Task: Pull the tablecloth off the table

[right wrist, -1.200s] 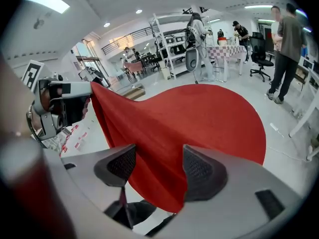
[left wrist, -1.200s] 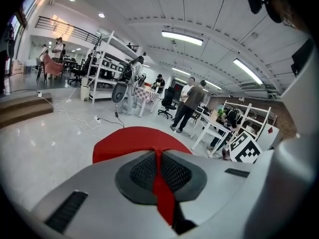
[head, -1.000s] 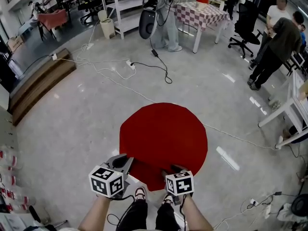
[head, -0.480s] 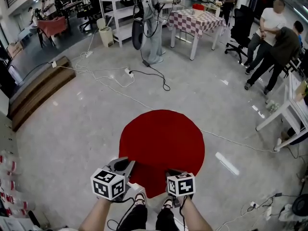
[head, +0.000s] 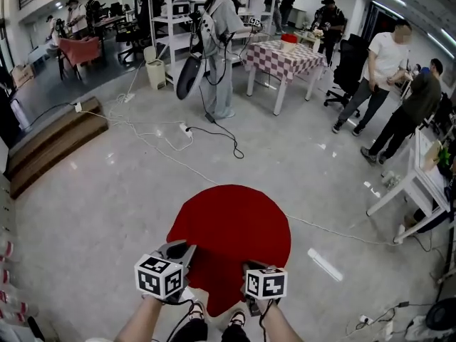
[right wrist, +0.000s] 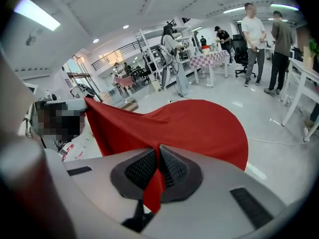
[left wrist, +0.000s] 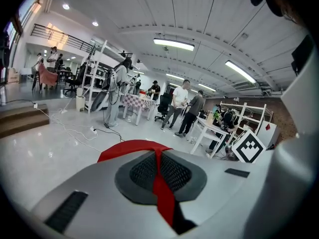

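Observation:
A round red tablecloth [head: 229,223] covers a small table that is hidden beneath it. Both grippers hold its near edge just in front of me. My left gripper [head: 179,254] is shut on the hem, and in the left gripper view a red strip [left wrist: 162,188] runs between its pads [left wrist: 144,171]. My right gripper [head: 249,269] grips the hem further right, its jaws closing tight. In the right gripper view the cloth [right wrist: 194,126] spreads out from the pinch [right wrist: 155,183] and stretches left towards the other gripper.
Cables [head: 171,144] trail across the grey floor beyond the cloth. Several people stand at the back and right, near a checkered table [head: 285,59]. A white table [head: 417,191] is at the right, shelving [head: 171,20] at the back and a low wooden platform [head: 50,144] at the left.
The cloth now sits lower in the head view as more of the room shows. The near hem has bunched between the two grippers. The right gripper has closed on it. People behind have shifted.

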A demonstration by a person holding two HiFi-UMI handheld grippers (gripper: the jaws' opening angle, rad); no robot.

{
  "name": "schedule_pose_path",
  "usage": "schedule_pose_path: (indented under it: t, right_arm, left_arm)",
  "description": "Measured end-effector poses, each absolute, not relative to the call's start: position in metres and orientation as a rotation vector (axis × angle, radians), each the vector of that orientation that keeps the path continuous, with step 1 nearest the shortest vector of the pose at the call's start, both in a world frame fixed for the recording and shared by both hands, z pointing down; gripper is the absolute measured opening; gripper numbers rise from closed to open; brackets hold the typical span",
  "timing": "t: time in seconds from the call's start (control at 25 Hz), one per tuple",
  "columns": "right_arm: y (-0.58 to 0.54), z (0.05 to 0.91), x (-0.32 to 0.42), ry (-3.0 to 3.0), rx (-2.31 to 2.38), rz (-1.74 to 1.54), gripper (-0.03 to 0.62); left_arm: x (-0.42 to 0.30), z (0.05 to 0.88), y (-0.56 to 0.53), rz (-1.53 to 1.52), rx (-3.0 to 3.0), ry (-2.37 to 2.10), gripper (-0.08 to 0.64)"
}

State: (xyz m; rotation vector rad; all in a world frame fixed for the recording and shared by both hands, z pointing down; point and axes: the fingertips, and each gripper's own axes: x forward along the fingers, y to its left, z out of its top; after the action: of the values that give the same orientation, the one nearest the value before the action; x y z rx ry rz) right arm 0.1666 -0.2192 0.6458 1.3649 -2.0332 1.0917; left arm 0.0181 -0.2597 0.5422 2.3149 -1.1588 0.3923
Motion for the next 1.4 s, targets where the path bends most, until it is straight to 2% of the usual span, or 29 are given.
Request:
schedule_pose_path:
  t: [0.56,1.4]
  right_arm:
    - [-0.26,0.573,0.187,-2.127,1.504,1.043,0.028]
    - [-0.316,0.492,0.209,-2.258,1.587,0.847,0.028]
  left_arm:
    - [0.032,0.483,-0.291,0.253,2.397,-1.201,0.018]
    - [0.047,0.423,-0.343,0.269,2.494,-1.375,0.018]
